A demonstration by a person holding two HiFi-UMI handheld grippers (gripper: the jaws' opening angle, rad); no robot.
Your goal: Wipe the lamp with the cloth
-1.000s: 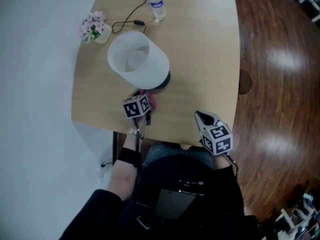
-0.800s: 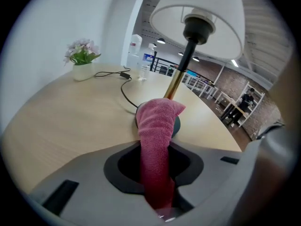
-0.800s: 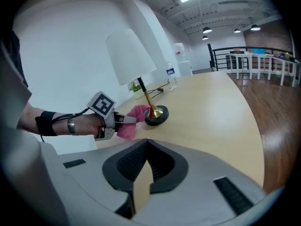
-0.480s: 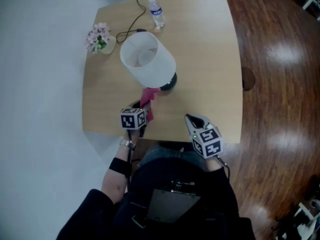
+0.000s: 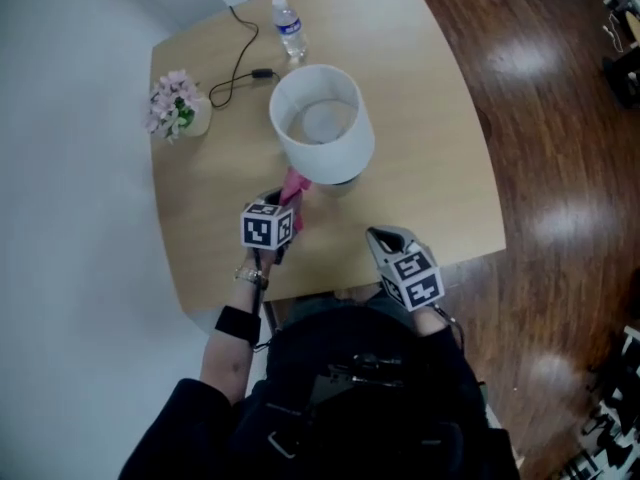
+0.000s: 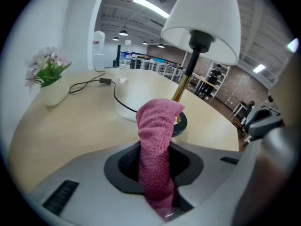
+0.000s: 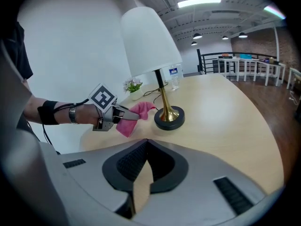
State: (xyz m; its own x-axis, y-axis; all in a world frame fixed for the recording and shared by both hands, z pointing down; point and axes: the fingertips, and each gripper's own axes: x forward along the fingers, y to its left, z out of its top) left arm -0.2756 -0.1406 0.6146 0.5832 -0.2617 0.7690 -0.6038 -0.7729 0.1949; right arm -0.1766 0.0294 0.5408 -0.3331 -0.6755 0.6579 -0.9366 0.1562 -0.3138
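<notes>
Pale wooden table, set beside a white wall and a dark polished floor, carries the lamp near its middle: a white shade on a brass stem rising from a round dark base. Just in front of that base hangs the pink cloth, pinched in the jaws of the left gripper, which clamp its lower part while its free end stands up toward the stem. From the right gripper view the cloth tip sits just beside the base, with a sliver of bare table between them; no view shows it pressed against shade, stem or base.

On this evidence the pick-up is done and the cloth has been carried to the lamp, but the wiping itself looks not yet begun. Shade, stem and base all appear to remain to be wiped.

Off to the side, the right gripper hovers over the near edge of the table, its jaws together and holding nothing, well apart from the lamp. Farther back stand a small pot of flowers and a water bottle, with the lamp's black cord trailing between them toward the far edge.
</notes>
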